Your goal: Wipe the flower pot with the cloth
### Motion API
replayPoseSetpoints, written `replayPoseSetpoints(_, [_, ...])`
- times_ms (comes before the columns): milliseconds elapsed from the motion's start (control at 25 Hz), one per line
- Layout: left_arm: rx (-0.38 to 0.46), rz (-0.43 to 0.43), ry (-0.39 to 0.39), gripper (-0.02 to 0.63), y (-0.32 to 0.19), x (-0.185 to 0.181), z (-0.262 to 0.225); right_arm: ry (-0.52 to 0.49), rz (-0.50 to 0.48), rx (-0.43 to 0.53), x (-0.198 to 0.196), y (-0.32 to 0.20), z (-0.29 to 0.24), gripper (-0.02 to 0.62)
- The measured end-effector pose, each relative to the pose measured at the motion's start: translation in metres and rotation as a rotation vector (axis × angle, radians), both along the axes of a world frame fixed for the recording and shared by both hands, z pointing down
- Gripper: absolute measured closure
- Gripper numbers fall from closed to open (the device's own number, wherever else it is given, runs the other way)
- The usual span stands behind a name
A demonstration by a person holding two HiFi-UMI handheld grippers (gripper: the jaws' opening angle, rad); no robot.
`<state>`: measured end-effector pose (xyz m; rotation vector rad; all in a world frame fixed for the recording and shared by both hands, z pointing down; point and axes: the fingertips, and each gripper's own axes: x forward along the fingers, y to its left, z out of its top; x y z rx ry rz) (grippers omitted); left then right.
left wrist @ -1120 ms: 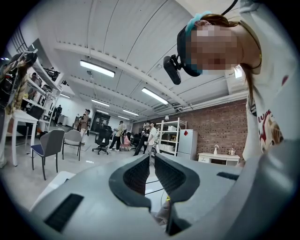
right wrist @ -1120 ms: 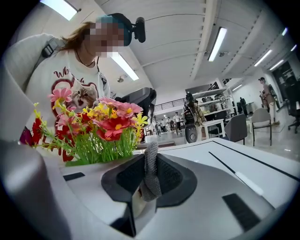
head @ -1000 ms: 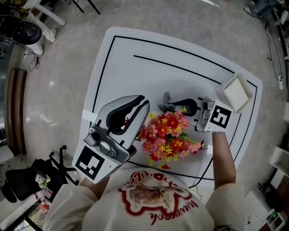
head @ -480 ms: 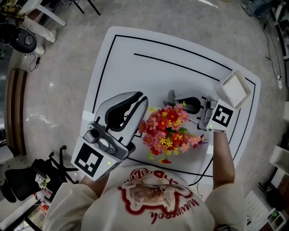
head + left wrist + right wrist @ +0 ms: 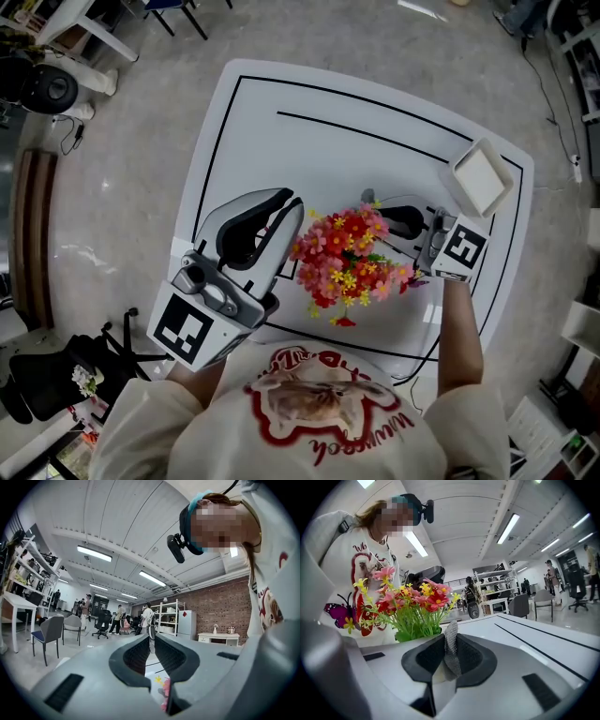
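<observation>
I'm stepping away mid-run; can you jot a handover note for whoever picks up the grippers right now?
Left claw: shut, empty, left of the flowers.
Right claw: shut on the grey cloth, close at the flowers' right.
Flower pot: on the white table, hidden beneath the flowers in every view.
Done: cloth gripped and beside the flowers.
Left: wipe the pot; how much is already wiped cannot be told.

my head camera looks steeply down on the table (image 5: 281,103); left gripper (image 5: 296,204) and right gripper (image 5: 370,202) cameras look about level along their jaws; all share the flowers (image 5: 345,255).
</observation>
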<state>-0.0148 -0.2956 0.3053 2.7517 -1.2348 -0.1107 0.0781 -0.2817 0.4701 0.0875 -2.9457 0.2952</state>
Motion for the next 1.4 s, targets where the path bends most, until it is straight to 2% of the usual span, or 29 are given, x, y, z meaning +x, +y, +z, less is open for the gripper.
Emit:
replayPoseSetpoints(760, [0.031, 0.016, -0.002, 0.568, 0.031, -0.005, -0.014, 0.018, 0.137, 0.009, 0.023, 0.029, -0.002, 0.531])
replayPoseSetpoints(1400, [0.039, 0.083, -0.001, 0.568, 0.054, -0.007, -0.017, 0.030, 0.340, 0.037, 0.029, 0.055, -0.003, 0.531])
